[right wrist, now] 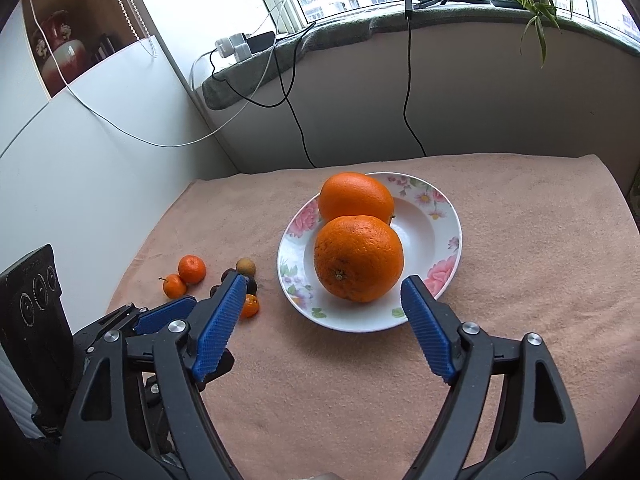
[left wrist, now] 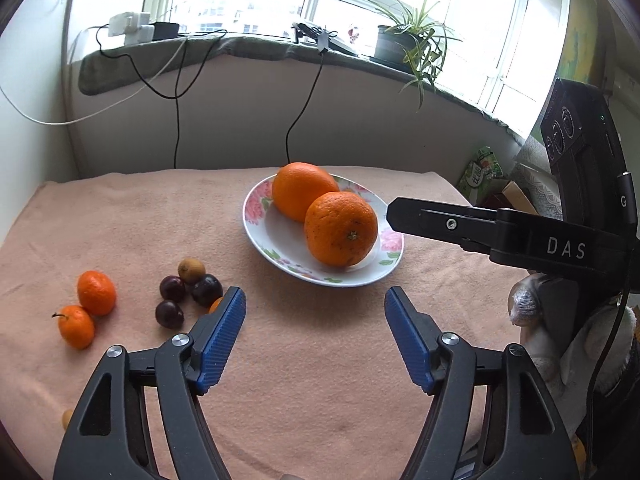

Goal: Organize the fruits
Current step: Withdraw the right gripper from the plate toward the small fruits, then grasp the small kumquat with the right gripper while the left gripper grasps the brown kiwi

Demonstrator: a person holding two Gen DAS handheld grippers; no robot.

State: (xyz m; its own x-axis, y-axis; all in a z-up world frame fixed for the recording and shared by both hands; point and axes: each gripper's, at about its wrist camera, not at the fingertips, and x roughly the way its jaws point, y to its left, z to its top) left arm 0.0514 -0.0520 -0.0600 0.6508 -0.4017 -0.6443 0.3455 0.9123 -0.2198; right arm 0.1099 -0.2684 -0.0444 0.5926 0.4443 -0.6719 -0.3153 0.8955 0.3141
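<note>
Two large oranges lie in a white floral plate on the pink cloth. Left of the plate lie two small mandarins, three dark plums, a brownish kiwi-like fruit and another small orange fruit. My left gripper hovers open over bare cloth in front of the plate, nothing between its blue pads. My right gripper is open too, its jaws standing in front of the near orange without touching it.
The pink cloth covers the table up to a grey wall under a window sill with cables, chargers and a potted plant. The right gripper's body reaches in from the right, beside the plate. A small fruit lies at the left edge.
</note>
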